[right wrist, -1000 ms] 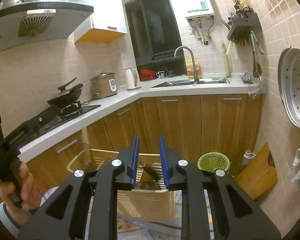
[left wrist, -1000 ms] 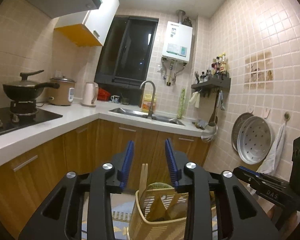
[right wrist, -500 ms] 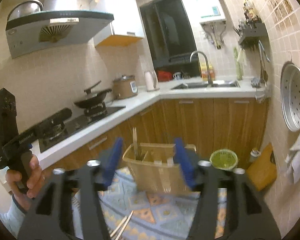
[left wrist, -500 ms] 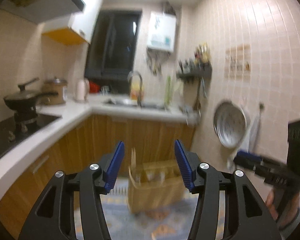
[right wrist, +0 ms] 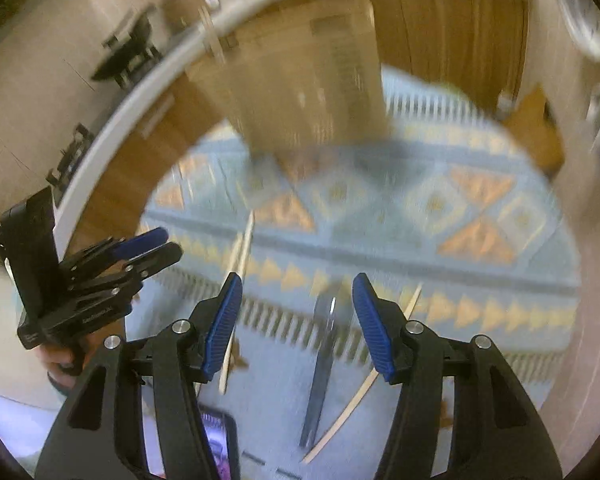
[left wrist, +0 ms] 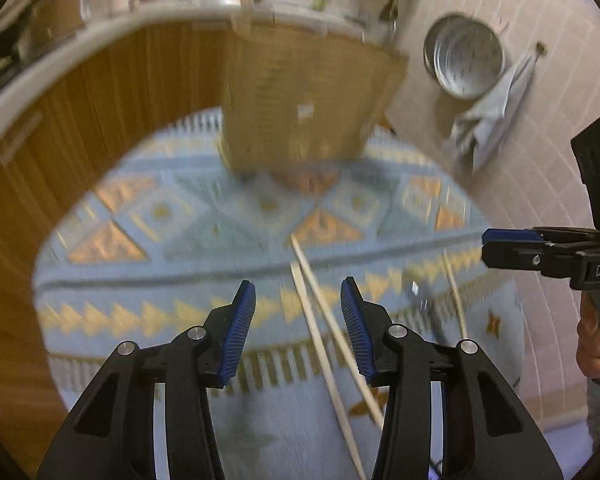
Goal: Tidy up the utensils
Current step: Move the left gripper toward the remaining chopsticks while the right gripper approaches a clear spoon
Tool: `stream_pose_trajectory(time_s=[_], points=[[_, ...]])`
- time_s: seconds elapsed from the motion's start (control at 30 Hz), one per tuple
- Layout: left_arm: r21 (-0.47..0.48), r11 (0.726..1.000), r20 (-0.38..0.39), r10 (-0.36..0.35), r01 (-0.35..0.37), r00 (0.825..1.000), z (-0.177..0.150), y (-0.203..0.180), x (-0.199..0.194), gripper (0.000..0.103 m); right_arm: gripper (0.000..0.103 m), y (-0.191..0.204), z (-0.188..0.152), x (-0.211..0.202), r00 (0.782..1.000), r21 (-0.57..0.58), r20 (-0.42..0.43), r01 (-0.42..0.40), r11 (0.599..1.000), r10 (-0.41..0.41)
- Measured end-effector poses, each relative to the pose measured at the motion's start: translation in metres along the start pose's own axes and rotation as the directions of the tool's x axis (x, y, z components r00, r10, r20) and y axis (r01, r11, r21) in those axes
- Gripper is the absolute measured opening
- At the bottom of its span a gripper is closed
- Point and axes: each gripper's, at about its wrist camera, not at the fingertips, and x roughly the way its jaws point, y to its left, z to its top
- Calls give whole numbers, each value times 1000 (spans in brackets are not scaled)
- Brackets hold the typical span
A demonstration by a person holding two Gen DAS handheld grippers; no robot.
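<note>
Both grippers tip down toward the rug (left wrist: 148,280), left gripper (left wrist: 298,312) fingers spread over two chopsticks (left wrist: 320,320), right gripper (right wrist: 296,312) fingers spread above a dark utensil (right wrist: 322,364), the basket (left wrist: 300,96) waiting at twelve o'clock.

Both grippers, left gripper (left wrist: 298,312) & right gripper (right wrist: 296,312): black plastic arms w/ triangular cutouts, ribbed blue pads on fingers' inner faces, silver screws just behind the pads. White lettering "DAS" on right gripper's side.
</note>
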Motion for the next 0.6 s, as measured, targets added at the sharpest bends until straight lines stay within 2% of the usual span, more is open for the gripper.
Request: stream_pose_trajectory(time_s=[0.13,0.3,0.6], points=[[23,1000,-57,-2,3,998,-8,-2,12,42,40,1,-14,26,996,-15,-84,40,999,-41],[65,998,-112,23,-16,993,-16,-9,23,42,35,1,-25,48,983,-17,-162,83,996,-85],[139,987,-180,110,-86,978,-12,-24,50,31,28,5,-31,57,974,-31,-183,132,991,-135]])
